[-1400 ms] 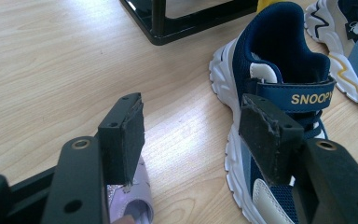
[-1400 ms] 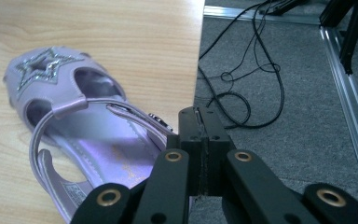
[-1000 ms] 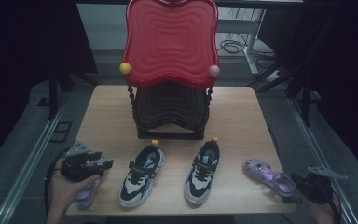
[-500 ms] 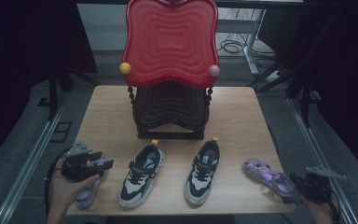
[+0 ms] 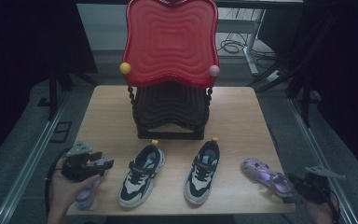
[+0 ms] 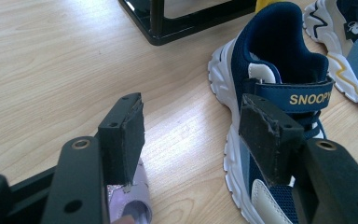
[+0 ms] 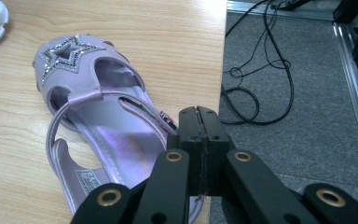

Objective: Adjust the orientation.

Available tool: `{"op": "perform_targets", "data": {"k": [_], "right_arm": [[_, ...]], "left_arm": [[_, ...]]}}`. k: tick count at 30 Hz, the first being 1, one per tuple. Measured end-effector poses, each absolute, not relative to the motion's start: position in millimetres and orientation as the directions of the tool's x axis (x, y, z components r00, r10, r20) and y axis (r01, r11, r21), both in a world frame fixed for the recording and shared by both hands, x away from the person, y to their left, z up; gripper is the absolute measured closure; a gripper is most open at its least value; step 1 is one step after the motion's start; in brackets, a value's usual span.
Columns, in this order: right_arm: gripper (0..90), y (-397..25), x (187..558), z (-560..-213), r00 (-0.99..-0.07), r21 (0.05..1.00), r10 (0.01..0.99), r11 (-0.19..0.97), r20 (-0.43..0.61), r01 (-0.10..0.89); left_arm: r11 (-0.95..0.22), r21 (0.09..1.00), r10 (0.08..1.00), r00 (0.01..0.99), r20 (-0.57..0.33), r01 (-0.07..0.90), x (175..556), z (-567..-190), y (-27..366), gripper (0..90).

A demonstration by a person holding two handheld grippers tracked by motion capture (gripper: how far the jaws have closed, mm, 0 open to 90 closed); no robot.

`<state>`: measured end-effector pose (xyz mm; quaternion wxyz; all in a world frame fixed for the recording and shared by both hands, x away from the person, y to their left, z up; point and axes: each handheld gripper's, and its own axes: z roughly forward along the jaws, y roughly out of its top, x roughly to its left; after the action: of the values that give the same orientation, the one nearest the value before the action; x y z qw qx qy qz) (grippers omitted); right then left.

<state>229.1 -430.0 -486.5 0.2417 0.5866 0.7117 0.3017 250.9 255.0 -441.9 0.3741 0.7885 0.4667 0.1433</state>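
Left tongs (image 6: 191, 135): jaws apart, poised over the left sandal (image 5: 89, 193) at the front-left corner of the worktop (image 5: 107, 102), beside the left sneaker (image 6: 270, 93). That sandal's long axis runs roughly front to back; toe direction cannot be told.

Right tongs (image 7: 199, 140): jaws pressed together at the heel side of the right sandal (image 7: 98, 135); whether they pinch its edge cannot be told. This sandal lies at the front-right edge, long axis diagonal, star-trimmed toe pointing away toward the sneakers, heel nearest the tongs, probably for a heel-end grip.

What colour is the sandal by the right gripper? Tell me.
Lilac sandal with a glittery star on the toe, clearest in the right gripper view.
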Motion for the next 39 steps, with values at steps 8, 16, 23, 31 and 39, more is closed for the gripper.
{"op": "perform_targets", "data": {"k": [8, 16, 23, 31, 39], "right_arm": [[89.5, -429.9, 226.8, -485.1, -0.214, 0.712, 0.976, 0.127, 0.033, 0.690], [89.6, -428.1, 225.9, -485.3, -0.227, 0.710, 0.973, 0.129, 0.045, 0.692], [89.6, -428.0, 222.8, -481.7, -0.256, 0.705, 0.965, 0.138, 0.063, 0.696], [89.6, -429.3, 225.8, -487.3, -0.244, 0.697, 0.968, 0.133, 0.063, 0.705], [89.6, -424.5, 224.9, -485.6, -0.261, 0.690, 0.964, 0.151, 0.057, 0.708]], "left_arm": [[-0.281, 0.724, 0.846, 0.519, -0.124, 0.630, 250.5, -441.2, 256.5, 40.4], [-0.284, 0.723, 0.844, 0.522, -0.123, 0.629, 250.5, -441.1, 255.8, 40.4], [-0.283, 0.724, 0.844, 0.521, -0.124, 0.630, 250.5, -441.2, 256.1, 40.4], [-0.282, 0.724, 0.844, 0.521, -0.125, 0.630, 250.6, -441.2, 256.0, 40.4], [-0.288, 0.722, 0.841, 0.527, -0.124, 0.629, 251.5, -442.3, 253.4, 40.4]]}}
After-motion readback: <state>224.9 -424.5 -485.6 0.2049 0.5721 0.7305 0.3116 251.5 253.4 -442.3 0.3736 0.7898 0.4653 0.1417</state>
